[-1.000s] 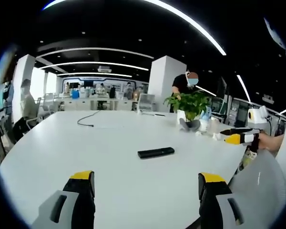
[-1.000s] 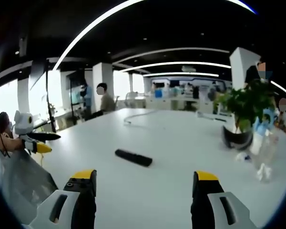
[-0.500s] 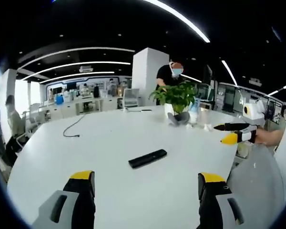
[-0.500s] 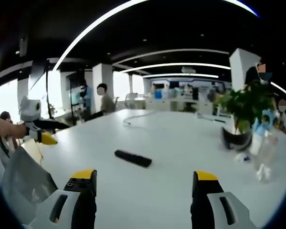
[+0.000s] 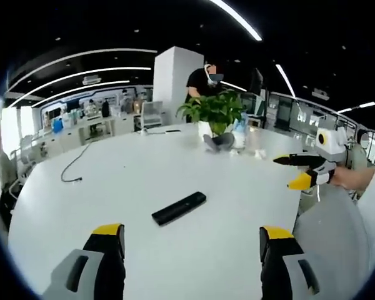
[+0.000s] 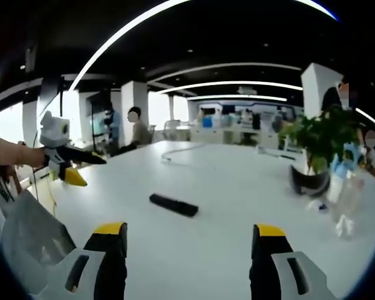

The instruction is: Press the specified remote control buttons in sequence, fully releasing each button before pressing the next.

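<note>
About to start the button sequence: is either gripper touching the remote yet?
Apart. In the left gripper view, bare table separates the remote from the left gripper; the right gripper hangs off to the side.

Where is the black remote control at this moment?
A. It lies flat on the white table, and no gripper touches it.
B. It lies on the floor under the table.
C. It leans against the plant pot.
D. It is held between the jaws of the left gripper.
A: the remote control lies flat on the white table, apart from the left gripper and the right gripper, both open.
</note>
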Demonstrator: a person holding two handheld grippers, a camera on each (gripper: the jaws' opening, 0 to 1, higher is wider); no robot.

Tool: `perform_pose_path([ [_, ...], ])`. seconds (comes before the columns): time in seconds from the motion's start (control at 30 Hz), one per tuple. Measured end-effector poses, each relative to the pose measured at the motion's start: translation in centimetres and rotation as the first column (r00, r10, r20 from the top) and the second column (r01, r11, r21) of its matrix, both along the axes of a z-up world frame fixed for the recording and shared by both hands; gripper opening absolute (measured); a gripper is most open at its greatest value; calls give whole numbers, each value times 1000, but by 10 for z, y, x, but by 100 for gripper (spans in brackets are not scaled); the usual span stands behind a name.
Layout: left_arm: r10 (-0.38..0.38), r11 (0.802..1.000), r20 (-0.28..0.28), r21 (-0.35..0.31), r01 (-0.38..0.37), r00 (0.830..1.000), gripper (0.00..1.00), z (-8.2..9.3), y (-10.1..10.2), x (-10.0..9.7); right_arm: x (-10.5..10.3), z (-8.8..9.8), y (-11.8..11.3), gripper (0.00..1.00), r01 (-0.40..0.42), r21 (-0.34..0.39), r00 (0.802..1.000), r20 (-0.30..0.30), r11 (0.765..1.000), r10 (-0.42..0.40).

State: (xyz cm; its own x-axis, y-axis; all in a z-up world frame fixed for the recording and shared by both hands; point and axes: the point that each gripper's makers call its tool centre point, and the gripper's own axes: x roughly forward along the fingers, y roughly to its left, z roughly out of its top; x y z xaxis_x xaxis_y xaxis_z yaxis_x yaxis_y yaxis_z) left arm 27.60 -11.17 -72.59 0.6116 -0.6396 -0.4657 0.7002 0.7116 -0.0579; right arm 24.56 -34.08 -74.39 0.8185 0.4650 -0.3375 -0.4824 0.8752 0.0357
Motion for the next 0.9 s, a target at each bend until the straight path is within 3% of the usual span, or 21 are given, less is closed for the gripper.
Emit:
perform_pose_path([
  [0.37,-128,988,-62,81,133,990,94,-18,-25,15,-1,-1,3,80,-4,-27,1000,-5,1000,3],
  [0.63,-276,930,-153,206,304,949,93,-37,-33,20,0,0,-3,79,30,-34,1000,-6,999,-30],
  [0.73,-290,921,-158,223,320,944,93,-39,-35,27,1,0,-7,79,53,-19,999,-9,998,-53],
  [0.9,-303,924,-156,196,330,940,93,-39,-44,38,2,-4,-10,79,65,-7,997,-34,998,-65],
])
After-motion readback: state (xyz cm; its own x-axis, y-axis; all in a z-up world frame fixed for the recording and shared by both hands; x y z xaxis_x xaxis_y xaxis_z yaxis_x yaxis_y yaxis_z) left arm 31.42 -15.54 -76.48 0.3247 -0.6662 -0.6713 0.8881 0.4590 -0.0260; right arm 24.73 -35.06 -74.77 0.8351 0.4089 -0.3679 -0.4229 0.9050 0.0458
